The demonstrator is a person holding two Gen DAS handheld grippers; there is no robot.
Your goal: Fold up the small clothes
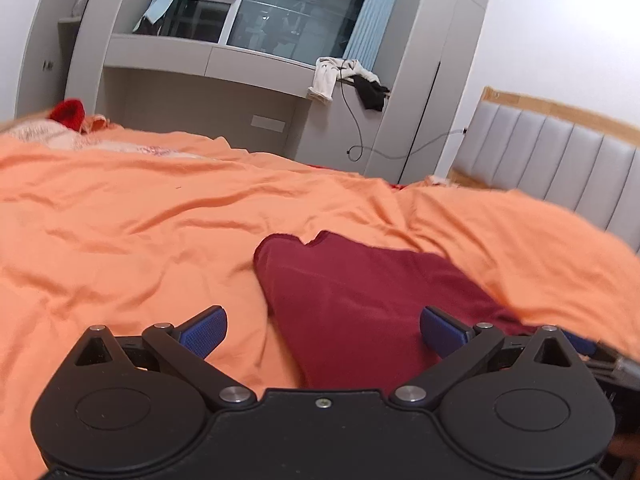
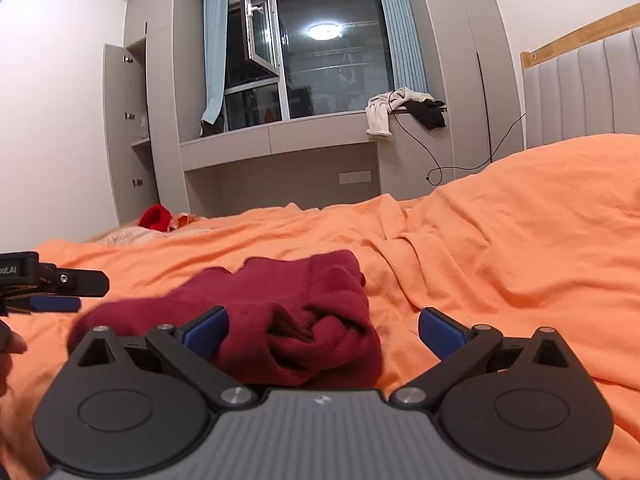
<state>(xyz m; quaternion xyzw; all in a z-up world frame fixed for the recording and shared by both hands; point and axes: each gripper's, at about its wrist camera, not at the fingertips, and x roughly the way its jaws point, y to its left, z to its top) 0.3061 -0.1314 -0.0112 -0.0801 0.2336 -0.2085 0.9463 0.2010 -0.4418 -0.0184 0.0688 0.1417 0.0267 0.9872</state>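
Note:
A small dark red garment [image 1: 360,300] lies on the orange bed sheet [image 1: 120,220]. In the right wrist view the garment [image 2: 312,320] looks bunched and partly folded, with its thick rolled end nearest me. My left gripper [image 1: 323,330] is open and empty, low over the garment's near left edge. My right gripper [image 2: 323,330] is open and empty just in front of the garment's rolled end. The left gripper also shows side-on at the left edge of the right wrist view [image 2: 56,296].
A bright red item [image 2: 156,217] and a pale patterned cloth [image 1: 52,136] lie at the bed's far corner. A grey padded headboard [image 1: 560,164] is to the right. A window ledge with clothes [image 2: 400,110] and a hanging cable [image 2: 440,160] is beyond the bed.

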